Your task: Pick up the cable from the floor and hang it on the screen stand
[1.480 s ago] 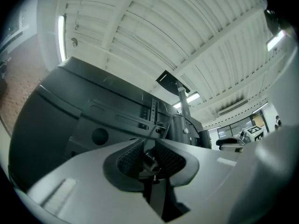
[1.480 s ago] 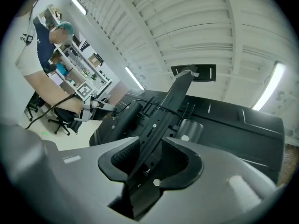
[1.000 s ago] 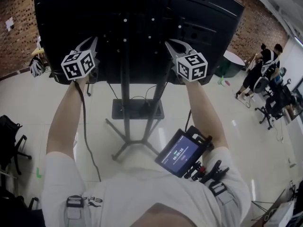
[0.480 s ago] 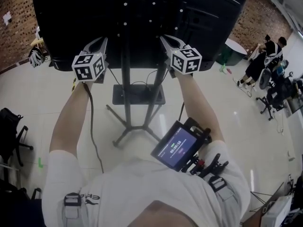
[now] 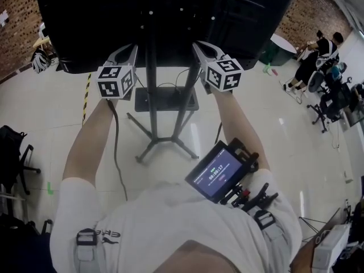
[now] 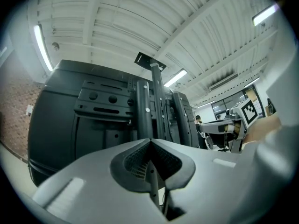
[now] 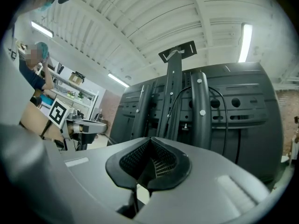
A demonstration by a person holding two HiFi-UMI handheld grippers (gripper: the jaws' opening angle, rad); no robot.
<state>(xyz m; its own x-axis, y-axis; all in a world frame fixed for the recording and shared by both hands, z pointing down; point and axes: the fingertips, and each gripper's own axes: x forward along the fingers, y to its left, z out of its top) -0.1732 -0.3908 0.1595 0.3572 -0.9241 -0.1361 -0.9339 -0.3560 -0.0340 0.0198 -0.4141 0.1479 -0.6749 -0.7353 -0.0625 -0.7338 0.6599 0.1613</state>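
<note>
The black screen (image 5: 170, 21) fills the top of the head view, its back towards me, on a black stand (image 5: 152, 104) with two uprights and splayed feet. A thin black cable (image 7: 223, 118) loops over the uprights behind the screen in the right gripper view. My left gripper (image 5: 132, 49) is at the screen's lower edge, left of the uprights, shut with nothing between its jaws (image 6: 150, 141). My right gripper (image 5: 198, 45) is just right of the uprights, also shut and empty (image 7: 150, 141).
Several people (image 5: 318, 53) sit at desks at the far right, beside a round table (image 5: 282, 43). A black office chair (image 5: 12, 152) stands at the left. Yellow-black tape (image 5: 86, 98) marks the pale floor. A small display (image 5: 220, 172) hangs at my chest.
Both grippers have come down from the middle of the screen's back to its lower edge. The left one has also shifted right, closer to the uprights.
</note>
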